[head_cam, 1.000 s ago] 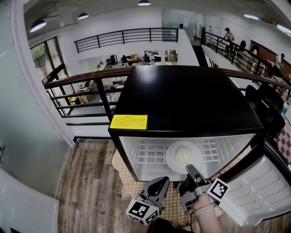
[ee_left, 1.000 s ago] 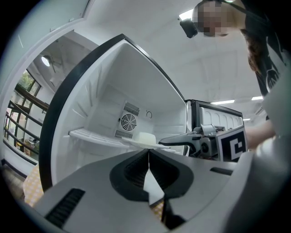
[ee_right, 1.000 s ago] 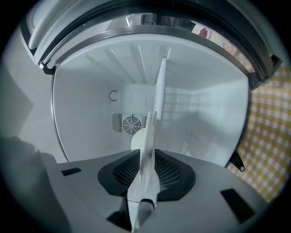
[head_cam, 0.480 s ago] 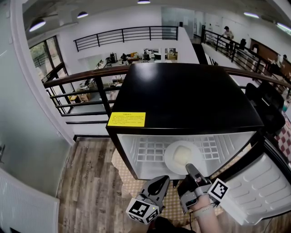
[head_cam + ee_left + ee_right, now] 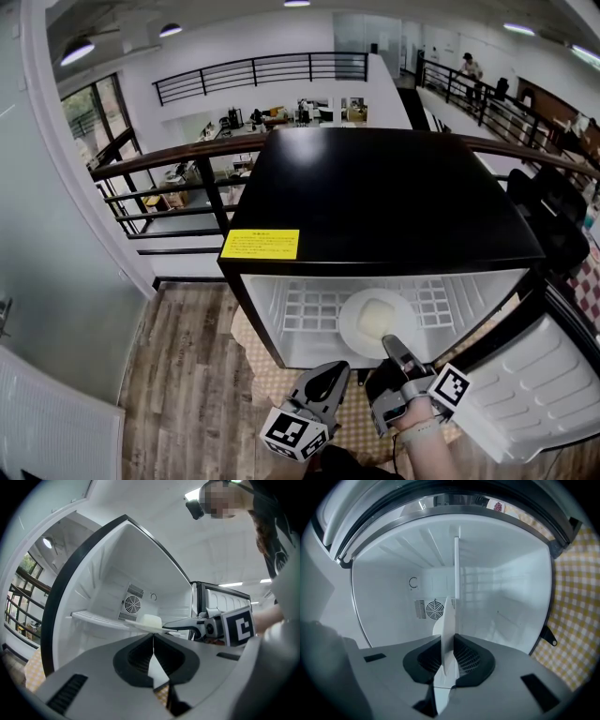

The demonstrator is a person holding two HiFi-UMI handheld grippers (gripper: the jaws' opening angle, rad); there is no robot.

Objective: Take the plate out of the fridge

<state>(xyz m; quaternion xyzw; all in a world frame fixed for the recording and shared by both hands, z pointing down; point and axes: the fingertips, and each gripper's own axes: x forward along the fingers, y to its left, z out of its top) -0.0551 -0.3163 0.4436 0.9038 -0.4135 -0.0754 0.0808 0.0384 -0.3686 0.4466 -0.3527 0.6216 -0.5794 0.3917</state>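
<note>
The white plate [image 5: 375,319] carries a pale block [image 5: 376,321] and rests on the wire shelf [image 5: 309,314] inside the open fridge [image 5: 384,202]. My right gripper [image 5: 391,345] reaches level into the fridge at the plate's near rim. In the right gripper view the plate [image 5: 447,634] stands edge-on between the jaws of the right gripper [image 5: 446,660], which have just been closing and now press on it. My left gripper [image 5: 330,373] hangs outside the fridge front, shut and empty. Seen from the left gripper [image 5: 153,641], the plate [image 5: 149,626] sits on the shelf edge.
The fridge door [image 5: 534,394] stands open at the right. A checkered mat [image 5: 281,384] lies on the wood floor [image 5: 178,375] below the fridge. A railing [image 5: 187,178] runs behind it. A fan grille [image 5: 434,609] marks the fridge's back wall.
The right gripper's jaws have drawn together on the plate's near rim. Both hands and the plate stay where they were.
</note>
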